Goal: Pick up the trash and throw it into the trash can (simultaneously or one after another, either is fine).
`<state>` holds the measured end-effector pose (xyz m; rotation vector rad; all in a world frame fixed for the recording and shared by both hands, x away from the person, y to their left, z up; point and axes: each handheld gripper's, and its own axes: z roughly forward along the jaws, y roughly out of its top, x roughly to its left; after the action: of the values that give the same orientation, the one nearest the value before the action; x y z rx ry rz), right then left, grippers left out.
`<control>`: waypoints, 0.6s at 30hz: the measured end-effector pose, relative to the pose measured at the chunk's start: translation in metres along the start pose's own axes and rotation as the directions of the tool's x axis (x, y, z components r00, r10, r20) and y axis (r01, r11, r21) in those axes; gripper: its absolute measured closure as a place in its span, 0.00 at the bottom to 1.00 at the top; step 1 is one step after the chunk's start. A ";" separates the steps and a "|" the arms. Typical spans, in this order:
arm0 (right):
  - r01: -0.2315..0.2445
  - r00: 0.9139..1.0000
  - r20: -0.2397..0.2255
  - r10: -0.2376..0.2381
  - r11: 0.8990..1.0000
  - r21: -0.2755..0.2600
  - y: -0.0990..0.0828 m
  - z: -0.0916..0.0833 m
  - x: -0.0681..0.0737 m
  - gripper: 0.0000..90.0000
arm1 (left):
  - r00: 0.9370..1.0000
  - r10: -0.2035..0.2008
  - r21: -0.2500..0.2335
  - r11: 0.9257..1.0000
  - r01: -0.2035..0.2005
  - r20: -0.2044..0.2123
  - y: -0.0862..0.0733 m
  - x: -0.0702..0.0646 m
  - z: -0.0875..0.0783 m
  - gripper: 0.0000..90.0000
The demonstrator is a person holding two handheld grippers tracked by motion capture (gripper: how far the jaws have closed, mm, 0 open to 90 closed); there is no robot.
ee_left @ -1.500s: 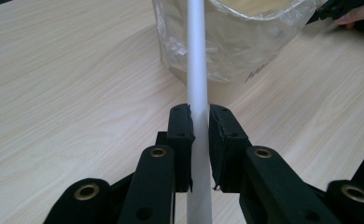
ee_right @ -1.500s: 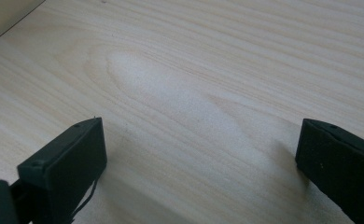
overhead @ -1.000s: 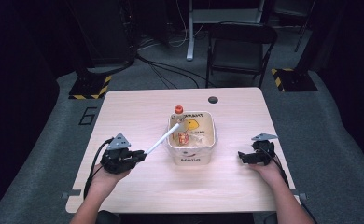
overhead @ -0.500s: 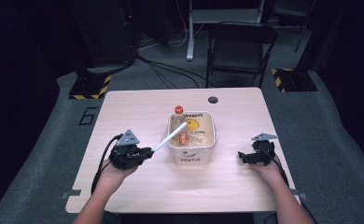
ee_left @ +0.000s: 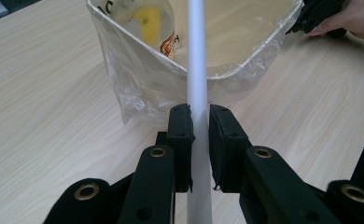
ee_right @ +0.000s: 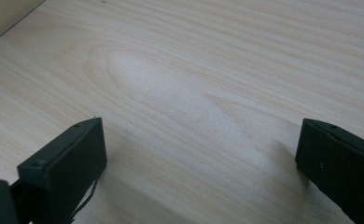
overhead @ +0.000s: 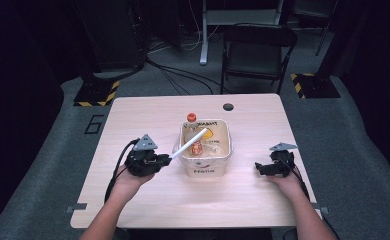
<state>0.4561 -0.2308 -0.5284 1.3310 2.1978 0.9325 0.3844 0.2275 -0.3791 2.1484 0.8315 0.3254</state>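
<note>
A lined tub (overhead: 205, 159) is seen mid-tabletop (overhead: 148, 112). Left of the tub, a white tube (overhead: 188, 143) is gripped by the left tongs (overhead: 167, 161), its far end over the tub. Right of the tub, the right tongs (overhead: 257, 167) are rested on the tabletop. A red-capped bottle (overhead: 191, 119) is stood just behind the tub.

A pale wooden table (overhead: 148, 115) sits on grey carpet (overhead: 48, 165), and there's a small dark round hole (overhead: 228, 106) near its far edge. Beyond that edge stands a black folding chair (overhead: 257, 47), seat facing the table. Black cables (overhead: 178, 82) snake across the floor behind it. Two yellow-and-black striped floor markers flank the scene, one far left (overhead: 97, 93), one far right (overhead: 314, 85). A painted "6" (overhead: 94, 124) marks the carpet just beside the table's left side.
</note>
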 end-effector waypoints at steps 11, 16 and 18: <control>0.002 1.000 0.002 -0.002 1.000 0.000 0.000 0.000 0.000 0.01 | 1.000 -0.010 0.024 1.000 0.009 0.009 0.014 -0.001 0.013 0.88; 0.002 1.000 0.002 -0.002 1.000 0.000 0.000 0.000 0.000 0.01 | 1.000 -0.004 0.020 1.000 0.004 0.014 0.023 -0.001 0.018 0.88; 0.000 1.000 0.000 0.000 1.000 0.000 0.000 0.000 0.000 0.01 | 1.000 -0.008 0.015 1.000 0.007 0.018 0.026 -0.002 0.020 0.88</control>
<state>0.4561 -0.2308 -0.5284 1.3310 2.1981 0.9322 0.4047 0.2021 -0.3725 2.1582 0.8339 0.2964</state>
